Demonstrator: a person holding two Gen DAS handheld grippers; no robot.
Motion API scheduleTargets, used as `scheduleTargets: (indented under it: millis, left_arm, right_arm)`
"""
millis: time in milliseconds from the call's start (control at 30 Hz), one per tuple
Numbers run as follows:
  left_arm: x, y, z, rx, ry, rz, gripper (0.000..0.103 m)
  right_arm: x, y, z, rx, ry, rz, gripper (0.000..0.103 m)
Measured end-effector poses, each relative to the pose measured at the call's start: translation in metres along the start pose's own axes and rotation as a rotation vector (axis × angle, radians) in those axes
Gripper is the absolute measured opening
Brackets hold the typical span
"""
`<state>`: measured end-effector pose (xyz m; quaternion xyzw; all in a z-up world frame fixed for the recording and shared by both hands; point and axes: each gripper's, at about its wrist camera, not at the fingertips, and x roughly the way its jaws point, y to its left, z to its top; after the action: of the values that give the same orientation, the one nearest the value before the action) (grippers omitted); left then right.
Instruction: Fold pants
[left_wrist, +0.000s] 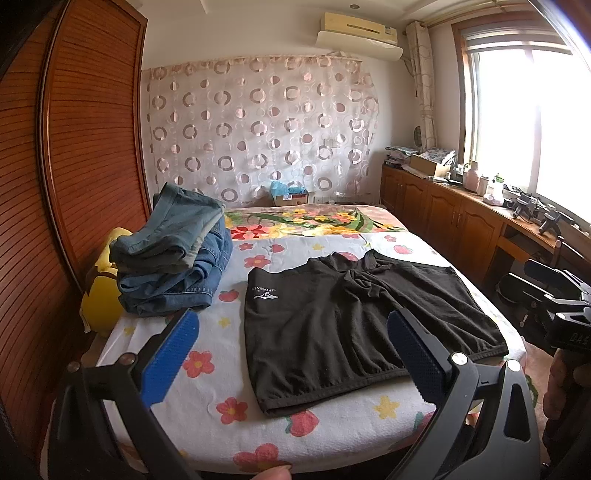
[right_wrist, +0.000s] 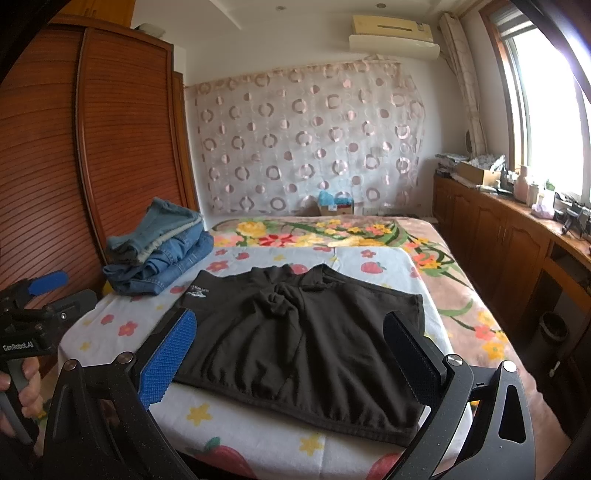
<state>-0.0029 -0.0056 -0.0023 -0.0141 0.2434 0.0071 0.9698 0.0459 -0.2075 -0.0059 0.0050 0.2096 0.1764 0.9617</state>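
Note:
Black shorts (left_wrist: 343, 321) (right_wrist: 306, 339) lie spread flat on the bed, waistband toward me, a small white logo on the left leg, the crotch bunched at the far middle. My left gripper (left_wrist: 291, 354) is open, hovering above the near waistband without touching cloth. My right gripper (right_wrist: 291, 354) is open too, held over the near edge of the shorts, nothing between its blue pads (right_wrist: 171, 360). Each gripper shows at the edge of the other's view, held by a hand.
A stack of folded jeans (left_wrist: 177, 258) (right_wrist: 159, 254) sits on the bed's far left, beside a yellow plush toy (left_wrist: 101, 295). The flowered sheet (left_wrist: 207, 384) covers the bed. A wooden wardrobe (left_wrist: 74, 147) stands left, low cabinets (left_wrist: 454, 221) under the window on the right.

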Motion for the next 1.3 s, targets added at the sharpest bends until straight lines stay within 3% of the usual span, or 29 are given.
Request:
scheduleTargets:
  millis: [333, 1300]
  left_arm:
    - [0.006, -0.005, 0.005, -0.011, 0.030, -0.013, 0.103]
    - [0.070, 0.003, -0.047, -0.024, 0.201, -0.066, 0.103]
  right_arm:
    - [-0.002, -0.008, -0.005, -0.001, 0.008, -0.014, 0.103]
    - [0.047, -0.073, -0.043, 0.028, 0.165, -0.085, 0.103]
